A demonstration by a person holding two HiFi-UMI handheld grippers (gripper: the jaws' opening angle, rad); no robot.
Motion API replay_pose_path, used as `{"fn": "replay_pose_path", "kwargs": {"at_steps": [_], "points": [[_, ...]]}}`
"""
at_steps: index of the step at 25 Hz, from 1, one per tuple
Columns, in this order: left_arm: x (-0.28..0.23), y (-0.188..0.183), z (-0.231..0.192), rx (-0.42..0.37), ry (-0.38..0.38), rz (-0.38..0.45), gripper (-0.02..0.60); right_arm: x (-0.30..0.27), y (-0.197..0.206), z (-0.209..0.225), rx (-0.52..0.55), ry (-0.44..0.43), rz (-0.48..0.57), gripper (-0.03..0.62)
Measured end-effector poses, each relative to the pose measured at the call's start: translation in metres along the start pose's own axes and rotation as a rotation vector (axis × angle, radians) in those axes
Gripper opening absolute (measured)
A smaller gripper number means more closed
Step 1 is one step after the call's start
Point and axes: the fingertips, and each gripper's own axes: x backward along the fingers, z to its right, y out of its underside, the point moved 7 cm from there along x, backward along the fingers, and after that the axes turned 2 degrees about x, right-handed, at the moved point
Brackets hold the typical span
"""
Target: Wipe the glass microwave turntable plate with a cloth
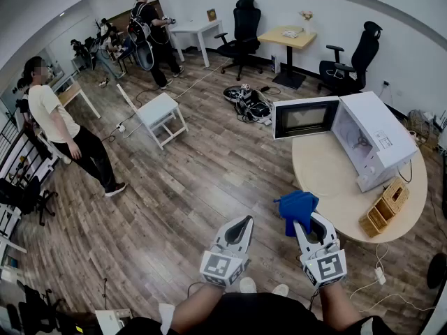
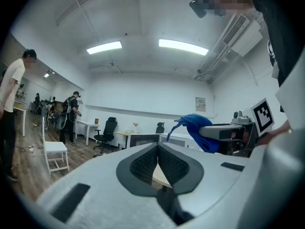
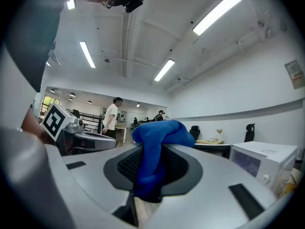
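In the head view, a white microwave (image 1: 380,135) stands on a round beige table (image 1: 328,180) with its door (image 1: 306,117) swung wide open to the left. The glass turntable plate is too faint to make out inside the cavity (image 1: 357,144). My right gripper (image 1: 304,218) is shut on a bunched blue cloth (image 1: 297,205), held low just off the table's near-left edge. That cloth (image 3: 155,142) fills the jaws in the right gripper view. Beside it on the left, my left gripper (image 1: 244,223) is shut with nothing in it, its pads (image 2: 147,159) meeting at the tips.
A wooden organiser (image 1: 385,206) sits on the table beside the microwave. On the wood floor are a white side table (image 1: 162,112), a pile of cables (image 1: 248,102) and a power strip (image 1: 380,276). A person (image 1: 66,135) stands at left, others at the back, near office chairs (image 1: 241,30).
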Motion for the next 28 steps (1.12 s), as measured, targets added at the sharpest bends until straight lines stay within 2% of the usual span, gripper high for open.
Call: {"fn": "replay_pose_path", "kwargs": {"at_steps": [10, 15, 18, 28], "points": [[0.006, -0.003, -0.027, -0.015, -0.015, 0.006, 0.006, -0.026, -0.002, -0.017, 0.029, -0.006, -0.003, 0.086], [0.014, -0.006, -0.053, 0.016, -0.013, 0.020, 0.006, -0.041, -0.004, -0.033, -0.009, -0.019, 0.028, 0.094], [0.021, -0.008, -0.067, 0.003, -0.021, 0.026, 0.006, -0.049, -0.007, -0.041, -0.029, -0.007, 0.036, 0.094], [0.002, -0.006, -0.110, 0.004, -0.068, 0.047, 0.006, -0.100, 0.002, -0.032, -0.040, -0.021, 0.034, 0.094]]}}
